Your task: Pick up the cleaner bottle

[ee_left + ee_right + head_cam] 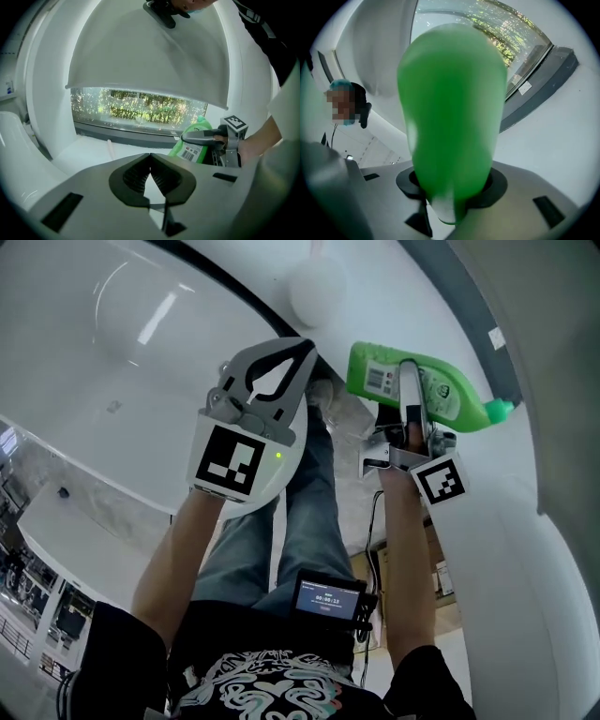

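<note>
The right tool (411, 392) is clamped across the belly of the green cleaner bottle (452, 396), held sideways and seemingly lifted, so I'd keep the squeeze firm and the wrist level, while the left tool (278, 373) hangs closed and empty alongside.

Daylight pours through the window (140, 110), mid-frame in the left gripper view; everything is bright, shadows faint. Fisheye bending and black corners mark both gripper views. The cleaner bottle (452, 117) looms blurred at the right gripper view's centre
</note>
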